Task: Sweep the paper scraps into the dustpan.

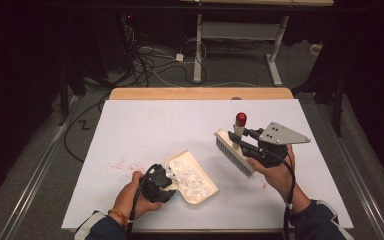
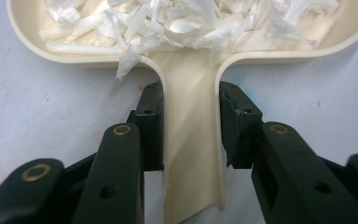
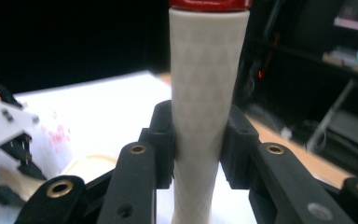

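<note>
- Landmark: dustpan (image 1: 194,179), lying on the white table sheet (image 1: 145,125) toward the person's edge.
- Left gripper (image 2: 191,123): jaws closed tight on the dustpan's flat handle (image 2: 191,154), one pad (image 2: 151,126) on each edge. Nothing else in the bite.
- Right gripper (image 3: 198,144): jaws clamped on the brush handle (image 3: 207,93), about mid-shaft, below the red cap (image 1: 241,119).
- Brush (image 1: 234,151) sits up and to the right of the dustpan, clear of it, bristles angled down toward the sheet; I can't tell if the tips touch.
- Paper scraps (image 2: 182,23) are piled in the dustpan's tray, one shred hanging over the rim next to the handle root.
- Handling, my read: dustpan is thin moulded plastic, light, fairly stiff, smooth. An edge grip on the narrow handle is right, but it can pivot in the pads if tipped fast.
- Scraps are near weightless and loose, so keep the tray level or tilted back toward the handle; a jerk will spill them.
- Brush: light, rigid handle, slightly tapered and finely textured. The mid-shaft hold gives decent leverage; bristles are the only soft part.
- Pink specks (image 1: 122,164) lie on the sheet left of the dustpan.
</note>
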